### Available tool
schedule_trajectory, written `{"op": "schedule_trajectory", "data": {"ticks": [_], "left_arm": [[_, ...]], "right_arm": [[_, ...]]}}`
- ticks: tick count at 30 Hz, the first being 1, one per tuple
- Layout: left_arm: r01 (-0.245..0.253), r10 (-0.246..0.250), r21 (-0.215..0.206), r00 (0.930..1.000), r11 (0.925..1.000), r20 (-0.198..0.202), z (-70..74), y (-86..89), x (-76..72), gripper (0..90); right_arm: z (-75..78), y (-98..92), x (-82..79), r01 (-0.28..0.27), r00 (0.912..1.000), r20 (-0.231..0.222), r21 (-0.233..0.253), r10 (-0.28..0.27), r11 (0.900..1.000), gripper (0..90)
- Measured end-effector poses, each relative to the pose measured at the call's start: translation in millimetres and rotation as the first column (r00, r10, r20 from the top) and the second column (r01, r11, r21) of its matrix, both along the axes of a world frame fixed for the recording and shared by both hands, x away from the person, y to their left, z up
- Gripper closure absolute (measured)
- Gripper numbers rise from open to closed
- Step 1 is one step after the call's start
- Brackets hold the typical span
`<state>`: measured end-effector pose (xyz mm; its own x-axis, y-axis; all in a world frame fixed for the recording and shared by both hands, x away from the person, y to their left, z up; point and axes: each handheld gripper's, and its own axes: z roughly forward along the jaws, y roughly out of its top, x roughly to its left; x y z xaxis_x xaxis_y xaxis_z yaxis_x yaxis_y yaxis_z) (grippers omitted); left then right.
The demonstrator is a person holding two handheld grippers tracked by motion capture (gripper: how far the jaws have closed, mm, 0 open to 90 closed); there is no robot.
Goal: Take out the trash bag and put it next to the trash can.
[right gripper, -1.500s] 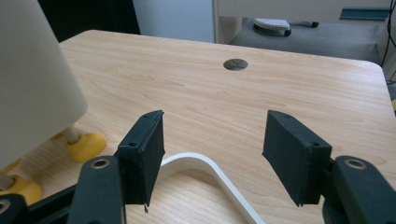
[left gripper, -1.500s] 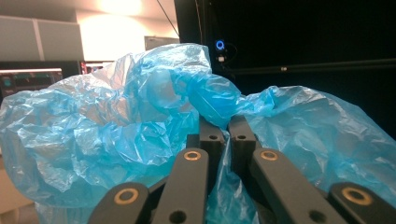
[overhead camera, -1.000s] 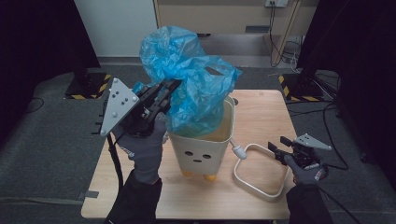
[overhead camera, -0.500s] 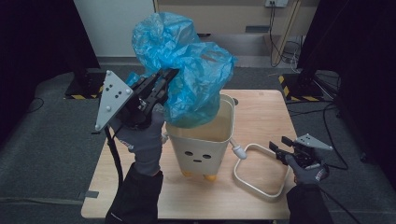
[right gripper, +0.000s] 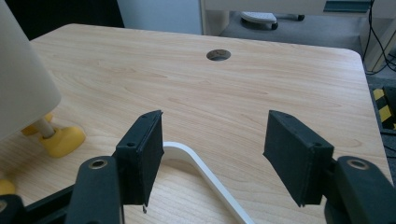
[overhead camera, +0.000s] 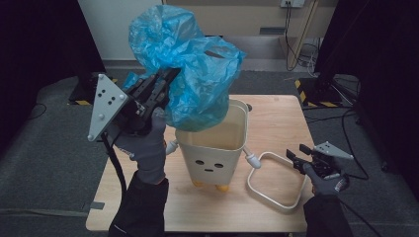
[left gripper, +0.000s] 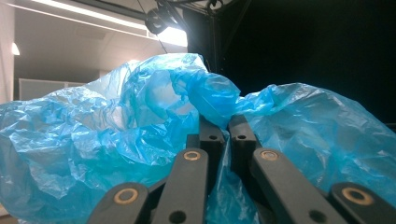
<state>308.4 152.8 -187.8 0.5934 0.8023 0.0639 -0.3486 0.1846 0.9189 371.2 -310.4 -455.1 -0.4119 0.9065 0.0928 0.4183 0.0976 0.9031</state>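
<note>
Work in hand: lifting the blue bag (overhead camera: 190, 74) clear of the cream bin (overhead camera: 217, 143).
Bag position: upper centre of the high view, above the bin mouth, lowest folds at the rim.
Left claw (overhead camera: 165, 81): jaws closed on a gathered fold of the bag (left gripper: 210, 100).
Right claw (right gripper: 212, 156): jaws wide apart, nothing held, low over the bench (right gripper: 243, 88) above the white frame (right gripper: 196, 165).
Handling: judged very light, limp, slippery and easily torn.
Hold point: bunched film near the opening edge, several layers together.
</note>
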Motion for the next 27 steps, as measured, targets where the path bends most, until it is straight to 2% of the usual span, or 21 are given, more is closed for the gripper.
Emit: {"op": "schedule_trajectory", "data": {"ticks": [10,20,27], "left_arm": [[-0.019,0.02,-0.03,0.9991,0.9994,0.038,7.4,12.5,-6.3,86.9],[-0.06,0.062,-0.04,0.9968,0.9974,0.051,11.2,27.6,-12.2,86.9],[-0.094,0.095,-0.028,0.9945,0.9952,0.044,10.9,38.0,-14.6,86.8]], "right_arm": [[-0.9,0.1,0.3,0.002,1.0,-0.005,-0.004,-0.002,1.0,37.4],[-1.8,-0.3,0.6,0.004,1.0,-0.002,-0.004,-0.004,1.0,37.5],[-3.2,-1.1,0.8,0.005,0.9999,-0.01,-0.014,-0.005,1.0,37.4]]}}
